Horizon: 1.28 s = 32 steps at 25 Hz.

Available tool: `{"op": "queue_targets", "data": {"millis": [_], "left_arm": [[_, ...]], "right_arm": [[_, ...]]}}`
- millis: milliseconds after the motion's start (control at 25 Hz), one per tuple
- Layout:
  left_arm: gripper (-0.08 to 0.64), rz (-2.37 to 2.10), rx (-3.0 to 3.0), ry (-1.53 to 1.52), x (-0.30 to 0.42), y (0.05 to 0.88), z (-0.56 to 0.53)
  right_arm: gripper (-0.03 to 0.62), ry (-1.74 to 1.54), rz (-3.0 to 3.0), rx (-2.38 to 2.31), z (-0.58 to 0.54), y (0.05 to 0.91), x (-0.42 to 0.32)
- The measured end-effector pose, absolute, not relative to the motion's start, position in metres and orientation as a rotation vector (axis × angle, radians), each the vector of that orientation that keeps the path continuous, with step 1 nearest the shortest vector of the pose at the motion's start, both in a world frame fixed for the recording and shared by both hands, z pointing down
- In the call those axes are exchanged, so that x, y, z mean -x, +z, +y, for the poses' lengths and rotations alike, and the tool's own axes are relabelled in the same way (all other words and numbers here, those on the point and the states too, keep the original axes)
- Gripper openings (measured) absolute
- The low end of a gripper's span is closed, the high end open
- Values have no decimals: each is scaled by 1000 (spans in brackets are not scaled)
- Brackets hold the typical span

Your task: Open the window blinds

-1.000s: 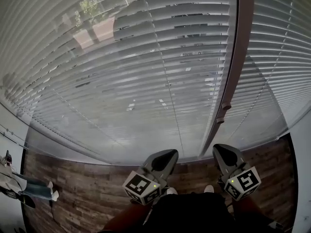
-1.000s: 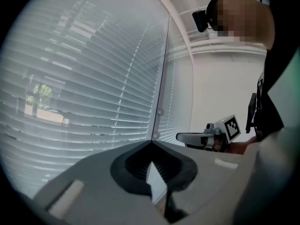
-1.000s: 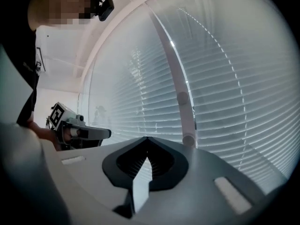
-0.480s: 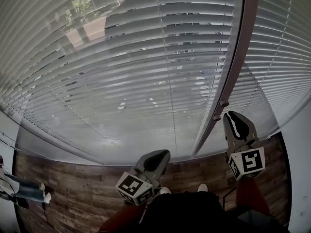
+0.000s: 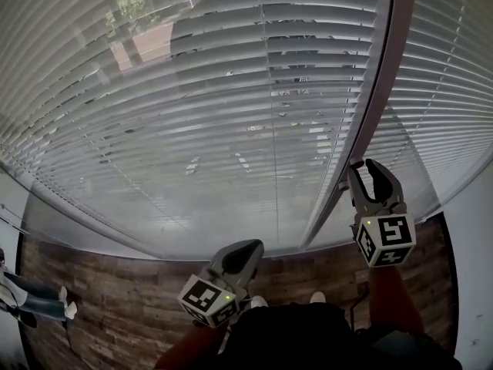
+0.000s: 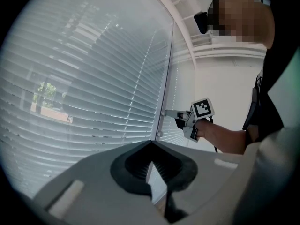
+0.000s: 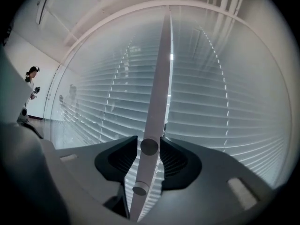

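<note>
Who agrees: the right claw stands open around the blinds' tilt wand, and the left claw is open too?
Wrong on the left claw: the left gripper view shows it shut and empty. The right claw, jaws just opened, does stand open around the tilt wand.

- blinds (image 5: 192,114) run off the head view's top and sides
- bystander (image 5: 38,301) chopped by the left edge, only legs show
- far-off dark shape (image 7: 32,73) too tiny to make out

Brown wood-plank floor (image 5: 115,314) fills the bottom of the head view, with a person's jeans-clad legs (image 5: 38,301) at its lower left edge. Green trees (image 5: 135,10) and a reddish building (image 5: 139,52) show upper left, outdoors
</note>
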<state>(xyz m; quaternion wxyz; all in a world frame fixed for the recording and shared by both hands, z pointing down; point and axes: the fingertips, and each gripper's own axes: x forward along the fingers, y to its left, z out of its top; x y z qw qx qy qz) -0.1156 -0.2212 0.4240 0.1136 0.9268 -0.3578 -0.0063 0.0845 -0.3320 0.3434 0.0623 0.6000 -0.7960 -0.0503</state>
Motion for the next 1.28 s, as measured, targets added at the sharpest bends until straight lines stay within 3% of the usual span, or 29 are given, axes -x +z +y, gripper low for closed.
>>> {"op": "queue_targets", "data": {"millis": [760, 1280], "left_arm": [[0, -1046, -2722, -37, 119, 430, -224], [0, -1044, -2720, -3, 118, 433, -219]], "right_arm": [[140, -55, -2386, -1859, -344, 353, -85], [146, -289, -2216, -1740, -337, 354, -79]]}}
